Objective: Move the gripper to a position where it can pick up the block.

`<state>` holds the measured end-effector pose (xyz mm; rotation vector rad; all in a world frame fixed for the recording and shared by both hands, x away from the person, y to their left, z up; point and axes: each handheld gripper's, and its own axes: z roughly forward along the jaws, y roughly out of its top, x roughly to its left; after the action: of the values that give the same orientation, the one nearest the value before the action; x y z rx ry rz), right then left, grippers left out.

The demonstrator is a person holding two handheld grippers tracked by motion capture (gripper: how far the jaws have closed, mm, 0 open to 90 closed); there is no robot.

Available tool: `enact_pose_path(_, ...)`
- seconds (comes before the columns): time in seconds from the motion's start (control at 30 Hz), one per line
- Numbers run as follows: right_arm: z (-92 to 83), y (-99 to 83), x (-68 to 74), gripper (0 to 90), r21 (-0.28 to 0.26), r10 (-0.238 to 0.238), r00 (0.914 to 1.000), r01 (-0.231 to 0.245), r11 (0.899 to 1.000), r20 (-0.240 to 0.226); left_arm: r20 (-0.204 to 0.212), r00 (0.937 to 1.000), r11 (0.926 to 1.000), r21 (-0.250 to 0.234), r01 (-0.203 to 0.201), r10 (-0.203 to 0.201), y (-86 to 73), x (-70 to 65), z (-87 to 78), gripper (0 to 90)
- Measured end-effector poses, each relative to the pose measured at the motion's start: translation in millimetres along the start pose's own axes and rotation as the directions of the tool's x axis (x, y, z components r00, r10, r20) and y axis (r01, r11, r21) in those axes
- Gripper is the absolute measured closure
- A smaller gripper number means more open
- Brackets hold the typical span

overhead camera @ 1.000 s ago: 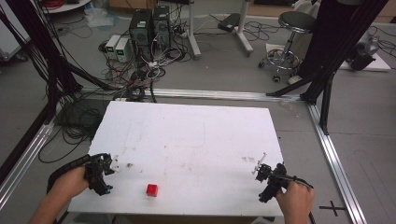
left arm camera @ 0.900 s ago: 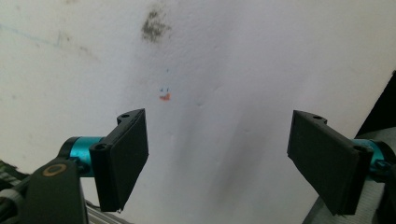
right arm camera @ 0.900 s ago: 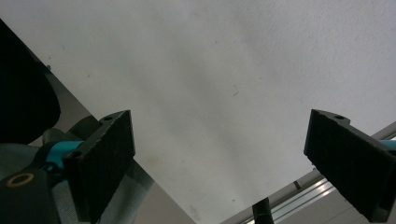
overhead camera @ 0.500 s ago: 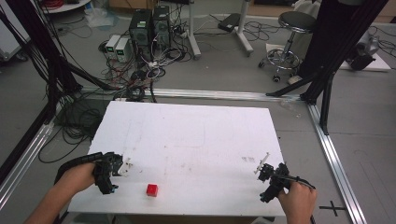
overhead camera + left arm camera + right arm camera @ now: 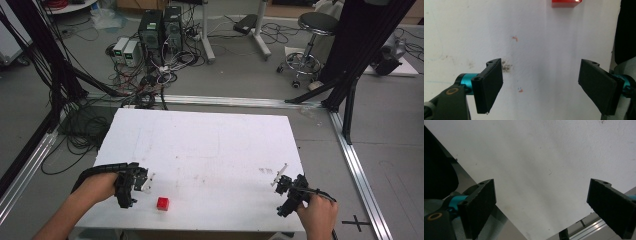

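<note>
A small red cube [image 5: 162,203] lies on the white table [image 5: 210,145] near its front edge, left of centre. My left gripper [image 5: 145,181] hovers just left of the cube, open, with nothing between its jaws. In the left gripper view the red cube [image 5: 566,3] sits at the top edge, ahead of the open left gripper [image 5: 546,90]. My right gripper [image 5: 278,179] is at the table's front right corner, open and holding nothing. The right gripper view shows bare white table [image 5: 536,165] between the wide-apart jaws of the right gripper [image 5: 549,207].
The table top carries faint smudges and small orange marks [image 5: 515,38]. Aluminium rails [image 5: 357,165] frame the table on the floor. Behind it lie tangled cables [image 5: 145,95], computer towers [image 5: 160,30] and a stool [image 5: 310,30]. A black cross [image 5: 356,221] marks the floor at the right.
My left gripper has moved right along the front edge, toward the red cube. The right gripper has stayed in place.
</note>
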<state>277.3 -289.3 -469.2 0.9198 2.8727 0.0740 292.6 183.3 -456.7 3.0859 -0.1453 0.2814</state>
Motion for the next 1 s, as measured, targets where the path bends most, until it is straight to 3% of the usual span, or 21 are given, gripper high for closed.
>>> enact_pose_path(0.4,-1.2,-0.8,-0.5,8.0,-0.008,-0.001,1.0,0.001,1.0,0.002,0.045,0.9968,0.9978,0.002,-0.066,0.066,30.3,-3.1,18.3,20.1)
enact_pose_path(1.0,-1.2,-1.3,-0.3,8.0,-0.006,0.004,1.0,-0.004,1.0,0.001,0.095,0.9915,0.996,-0.001,-0.09,0.089,62.8,-8.1,43.5,20.0)
